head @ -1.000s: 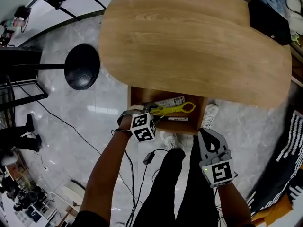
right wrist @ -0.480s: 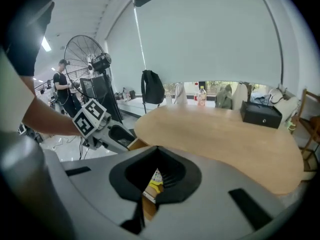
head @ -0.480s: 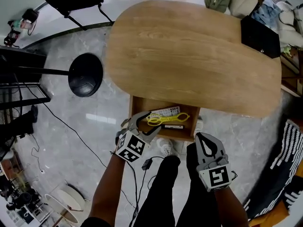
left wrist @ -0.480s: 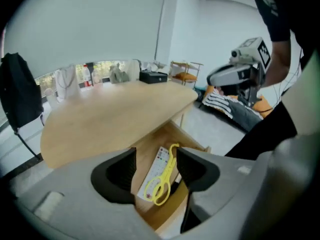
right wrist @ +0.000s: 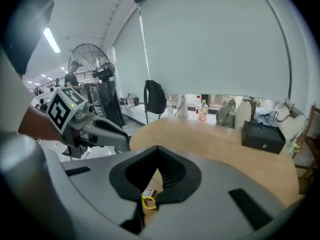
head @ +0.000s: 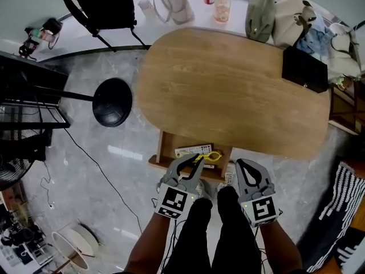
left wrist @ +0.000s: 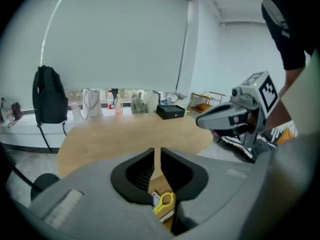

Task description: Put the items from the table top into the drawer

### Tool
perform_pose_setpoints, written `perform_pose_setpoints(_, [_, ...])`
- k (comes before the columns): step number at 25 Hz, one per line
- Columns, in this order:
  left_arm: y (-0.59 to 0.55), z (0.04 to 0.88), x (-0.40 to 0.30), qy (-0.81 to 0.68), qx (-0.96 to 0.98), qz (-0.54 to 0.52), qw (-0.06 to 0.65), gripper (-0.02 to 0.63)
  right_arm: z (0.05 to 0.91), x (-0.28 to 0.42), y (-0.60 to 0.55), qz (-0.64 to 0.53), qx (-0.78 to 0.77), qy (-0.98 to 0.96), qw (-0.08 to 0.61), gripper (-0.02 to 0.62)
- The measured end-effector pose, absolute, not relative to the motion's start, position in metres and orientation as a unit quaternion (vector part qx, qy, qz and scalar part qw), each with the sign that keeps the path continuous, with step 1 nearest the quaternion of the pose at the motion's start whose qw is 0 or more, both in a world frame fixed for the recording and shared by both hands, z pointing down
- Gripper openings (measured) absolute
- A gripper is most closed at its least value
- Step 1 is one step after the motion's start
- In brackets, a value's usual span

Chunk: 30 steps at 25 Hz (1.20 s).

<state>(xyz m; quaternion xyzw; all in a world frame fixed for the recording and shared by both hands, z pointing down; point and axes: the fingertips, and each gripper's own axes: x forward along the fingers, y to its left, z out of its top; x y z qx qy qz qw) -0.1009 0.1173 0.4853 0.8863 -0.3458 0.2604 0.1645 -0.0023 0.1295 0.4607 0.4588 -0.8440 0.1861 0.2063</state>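
The wooden table [head: 228,90] has an open drawer [head: 164,152] under its near edge. Inside lie yellow scissors [head: 212,156] and a white remote [head: 191,151]. My left gripper [head: 191,163] hovers just in front of the drawer, above the floor. Its jaws are closing to a narrow slit with nothing between them [left wrist: 155,151]. The scissors [left wrist: 164,202] show below its tips. My right gripper [head: 242,163] hangs beside it, shut and empty [right wrist: 157,149], with the scissors [right wrist: 148,202] visible below.
A black box [head: 304,70] sits on the table's far right corner. Bags [head: 261,4] and bottles [head: 221,5] line a ledge beyond it. A black backpack [head: 102,4] and a round stand base [head: 112,101] are at the left. A fan [right wrist: 90,59] stands further off.
My left gripper has drawn back out of the drawer and risen, its jaws spreading and then narrowing. The right gripper has risen too. The scissors and remote stay in the drawer.
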Motion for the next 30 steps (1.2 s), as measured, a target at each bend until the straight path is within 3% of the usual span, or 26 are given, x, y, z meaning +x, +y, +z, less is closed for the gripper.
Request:
perform_pose_setpoints(3, [0.107,0.456,-0.096,-0.380,0.879,0.243,0.155,0.018,0.446,0.009,0.120,0.169,0.456,-0.849,0.206,0.000])
perform_pose_setpoints(11, [0.097,0.380,-0.105,-0.441,0.867,0.214,0.089,0.018,0.383,0.035,0.102,0.157,0.493,-0.833,0.194,-0.002])
perform_pose_setpoints(19, [0.087,0.343,-0.115,-0.484,0.851,0.165,0.117,0.020,0.341,0.038,0.097,0.150,0.507,-0.832,0.171,-0.002])
perform_pose_setpoints(30, [0.084,0.217,-0.114,-0.490,0.850,0.166,0.094,0.020,0.196,0.062,0.097,0.114,0.551,-0.816,0.130,-0.002])
